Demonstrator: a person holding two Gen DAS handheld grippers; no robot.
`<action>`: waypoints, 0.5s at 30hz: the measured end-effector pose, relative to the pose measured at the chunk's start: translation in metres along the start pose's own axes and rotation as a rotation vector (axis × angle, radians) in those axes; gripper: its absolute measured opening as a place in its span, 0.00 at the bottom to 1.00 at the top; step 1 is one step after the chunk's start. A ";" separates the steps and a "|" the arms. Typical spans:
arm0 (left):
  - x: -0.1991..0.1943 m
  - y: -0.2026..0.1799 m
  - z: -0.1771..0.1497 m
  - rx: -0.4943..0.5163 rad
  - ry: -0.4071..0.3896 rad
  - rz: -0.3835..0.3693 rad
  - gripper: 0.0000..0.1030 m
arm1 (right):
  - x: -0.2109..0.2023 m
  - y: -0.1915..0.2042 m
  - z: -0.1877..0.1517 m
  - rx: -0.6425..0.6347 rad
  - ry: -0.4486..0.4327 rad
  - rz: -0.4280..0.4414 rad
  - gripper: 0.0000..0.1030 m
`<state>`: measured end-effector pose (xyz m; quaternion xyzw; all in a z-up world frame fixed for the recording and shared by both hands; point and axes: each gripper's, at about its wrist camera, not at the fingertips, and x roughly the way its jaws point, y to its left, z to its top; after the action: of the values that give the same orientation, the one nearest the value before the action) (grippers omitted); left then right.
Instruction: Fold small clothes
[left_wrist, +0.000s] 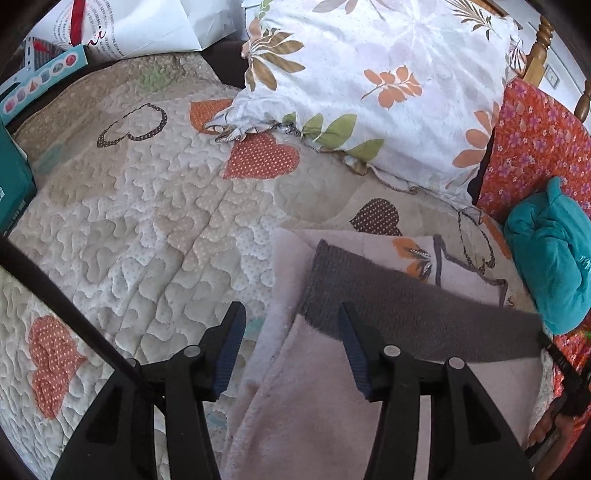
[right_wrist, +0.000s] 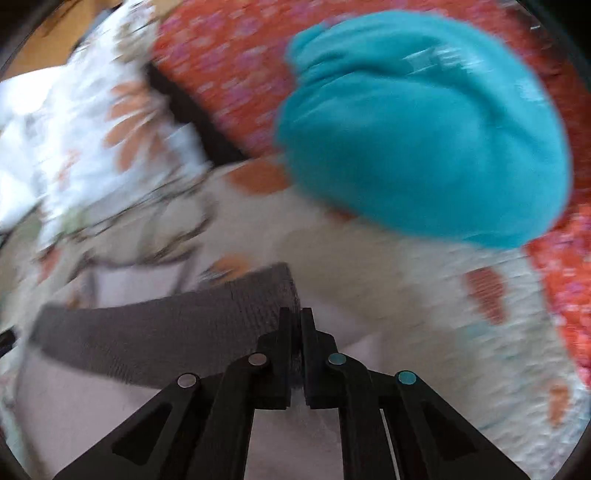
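A pale pink fleece garment (left_wrist: 317, 398) with a grey ribbed band (left_wrist: 406, 314) lies on the quilted bedspread (left_wrist: 147, 221). My left gripper (left_wrist: 291, 314) is open and empty, hovering over the garment's left edge, just below the band's left end. My right gripper (right_wrist: 295, 317) is shut on the grey band's right end (right_wrist: 184, 332); the right wrist view is blurred by motion. The right gripper's tip shows at the far right of the left wrist view (left_wrist: 565, 369). A bundled teal garment (left_wrist: 550, 251) lies to the right, also large in the right wrist view (right_wrist: 424, 129).
A white floral pillow (left_wrist: 369, 74) and an orange flowered cushion (left_wrist: 535, 140) lie at the bed's head, by a wooden bedpost (left_wrist: 541, 44). A white paper bag (left_wrist: 129, 26), a printed box (left_wrist: 37, 81) and a teal box (left_wrist: 11, 177) stand at the left.
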<state>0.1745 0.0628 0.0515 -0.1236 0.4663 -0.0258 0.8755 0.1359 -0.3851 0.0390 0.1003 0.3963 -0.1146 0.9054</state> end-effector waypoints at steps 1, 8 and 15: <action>0.000 0.000 0.000 0.006 0.004 0.001 0.49 | -0.001 -0.003 0.000 0.010 -0.015 -0.028 0.05; -0.008 0.015 -0.005 -0.013 0.021 -0.003 0.56 | -0.012 -0.018 -0.006 0.064 -0.005 -0.059 0.30; -0.011 0.038 -0.024 0.000 0.069 0.040 0.57 | -0.051 -0.023 -0.019 0.099 -0.013 -0.020 0.47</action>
<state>0.1458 0.0966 0.0379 -0.1132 0.4985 -0.0126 0.8594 0.0827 -0.3954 0.0624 0.1402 0.3851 -0.1435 0.9008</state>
